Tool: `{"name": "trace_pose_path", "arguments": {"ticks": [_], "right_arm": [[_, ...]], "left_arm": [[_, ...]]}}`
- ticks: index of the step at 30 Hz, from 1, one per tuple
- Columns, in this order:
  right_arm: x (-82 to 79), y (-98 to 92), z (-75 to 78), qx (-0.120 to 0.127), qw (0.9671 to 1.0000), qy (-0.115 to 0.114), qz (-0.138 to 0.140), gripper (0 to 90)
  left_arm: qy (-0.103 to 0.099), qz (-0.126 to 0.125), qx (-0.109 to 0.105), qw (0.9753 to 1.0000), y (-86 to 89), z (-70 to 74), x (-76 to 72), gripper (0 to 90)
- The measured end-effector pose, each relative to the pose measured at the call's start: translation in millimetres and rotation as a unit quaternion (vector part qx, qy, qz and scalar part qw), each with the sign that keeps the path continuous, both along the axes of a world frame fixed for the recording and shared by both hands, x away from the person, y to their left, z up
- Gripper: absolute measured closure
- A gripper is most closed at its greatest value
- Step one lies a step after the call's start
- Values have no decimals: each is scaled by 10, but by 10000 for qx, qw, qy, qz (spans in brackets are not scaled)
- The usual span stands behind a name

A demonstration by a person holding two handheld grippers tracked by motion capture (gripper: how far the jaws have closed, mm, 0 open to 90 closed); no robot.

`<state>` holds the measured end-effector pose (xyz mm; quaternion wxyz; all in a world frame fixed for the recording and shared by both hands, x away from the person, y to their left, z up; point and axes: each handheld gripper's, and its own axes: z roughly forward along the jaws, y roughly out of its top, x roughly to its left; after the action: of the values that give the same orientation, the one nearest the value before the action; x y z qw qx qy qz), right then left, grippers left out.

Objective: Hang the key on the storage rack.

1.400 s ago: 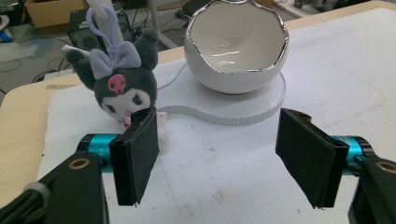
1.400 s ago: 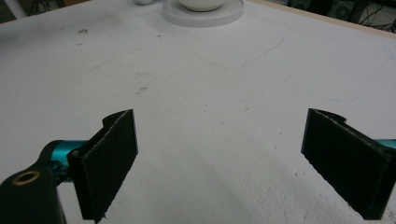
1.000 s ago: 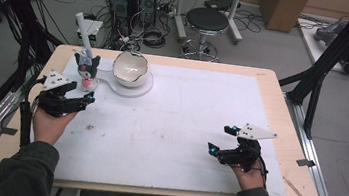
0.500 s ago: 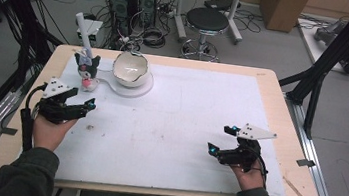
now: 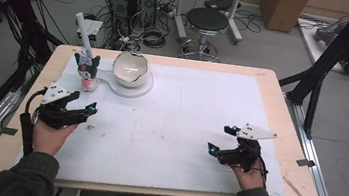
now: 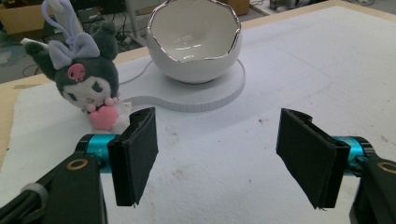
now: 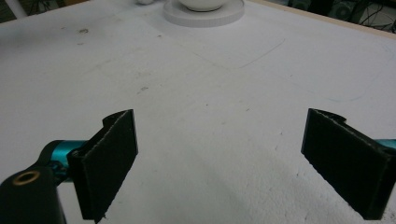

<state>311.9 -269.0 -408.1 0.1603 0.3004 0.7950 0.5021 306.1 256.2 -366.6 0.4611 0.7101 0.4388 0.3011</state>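
We hold the left gripper (image 5: 91,108) low over the left side of the desk (image 5: 265,84), its jaws released and wide apart with nothing between them. The plush toy (image 5: 87,69) stands upright on the white mat (image 5: 201,111) near the far left corner, ahead of the left jaws and a little off to their left; in the left gripper view the toy (image 6: 84,84) sits just beyond the left jaw's tip, apart from it, and outside the gap. Just beside the toy, to its right, the bowl (image 5: 130,67) rests on a flat white base (image 5: 136,87); in the left gripper view the bowl (image 6: 194,42) stands straight ahead of the gap, farther off than the toy. We keep the right gripper (image 5: 221,139) at the near right of the desk, well apart from the toy and bowl, its jaws likewise released and empty over bare mat. In the right gripper view the base (image 7: 203,13) shows at the far top edge, well ahead of the spread jaws.
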Motion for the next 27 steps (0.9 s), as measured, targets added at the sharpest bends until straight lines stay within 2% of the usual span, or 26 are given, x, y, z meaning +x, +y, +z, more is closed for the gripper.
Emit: {"name": "trace_pose_path", "arguments": {"ticks": [13, 27], "right_arm": [[-4, -2, 3, -5, 10000, -23, -1, 96], [-20, -6, 10, 2, 10000, -40, -22, 96]], "left_arm": [[42, -86, -46, 9999, -46, -46, -67, 294], [-1, -206, -65, 9998, -86, -49, -150, 294]]}}
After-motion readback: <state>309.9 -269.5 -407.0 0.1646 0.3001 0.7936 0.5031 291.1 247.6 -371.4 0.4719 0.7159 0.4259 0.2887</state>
